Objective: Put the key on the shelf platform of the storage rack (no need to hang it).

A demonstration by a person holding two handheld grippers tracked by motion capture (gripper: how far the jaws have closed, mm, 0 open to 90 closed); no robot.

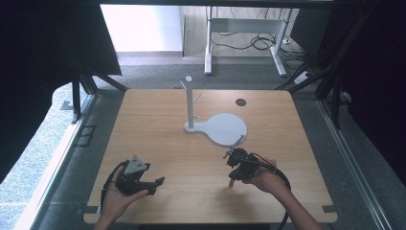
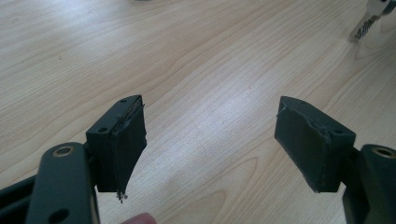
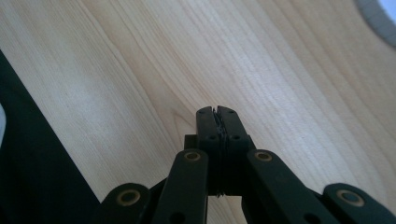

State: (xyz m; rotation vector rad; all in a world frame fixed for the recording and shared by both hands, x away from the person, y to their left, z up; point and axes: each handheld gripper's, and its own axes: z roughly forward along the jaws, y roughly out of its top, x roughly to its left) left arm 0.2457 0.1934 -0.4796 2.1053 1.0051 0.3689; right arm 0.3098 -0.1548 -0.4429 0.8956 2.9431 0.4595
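Two hand-held grippers wait over the bare tabletop (image 1: 163, 143) — the left hand-held gripper (image 2: 210, 140) gapes wide and empty, the right hand-held gripper (image 3: 217, 122) is clamped on nothing — with the grey peg stand (image 1: 190, 103) just beyond the right one, likely the next target.

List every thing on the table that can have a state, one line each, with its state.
left gripper: open, jaws wide apart, nothing between them, held low over the table.
right gripper: shut, pads pressed together, nothing held.
white stand: upright on its round flat base, pegs bare, touched by neither gripper.
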